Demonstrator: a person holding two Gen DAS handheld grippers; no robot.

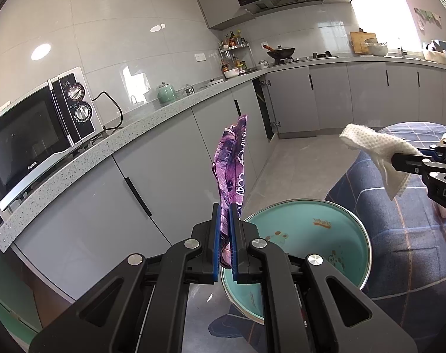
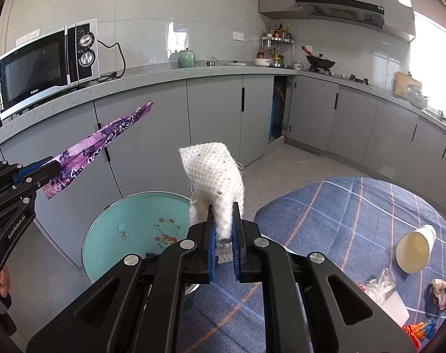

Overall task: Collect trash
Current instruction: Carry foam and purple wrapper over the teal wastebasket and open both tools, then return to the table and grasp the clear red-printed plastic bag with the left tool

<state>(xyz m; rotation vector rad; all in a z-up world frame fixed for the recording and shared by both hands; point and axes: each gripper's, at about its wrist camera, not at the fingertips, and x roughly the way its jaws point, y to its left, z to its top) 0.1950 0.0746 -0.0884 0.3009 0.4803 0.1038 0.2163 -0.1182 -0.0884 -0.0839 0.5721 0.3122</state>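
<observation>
Both fingers [image 1: 225, 220] pinch wrapper [image 1: 233, 164]; right fingers [image 2: 223, 229] pinch tissue [image 2: 214, 173].

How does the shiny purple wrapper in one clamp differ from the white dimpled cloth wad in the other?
The shiny purple wrapper is glossy, printed and flat, sticking out long and stiff from the left gripper. The white dimpled cloth wad is matte, plain, speckled with dirt and bunched thick in the right gripper. Both are pinched firmly and held above the round teal bin.
</observation>
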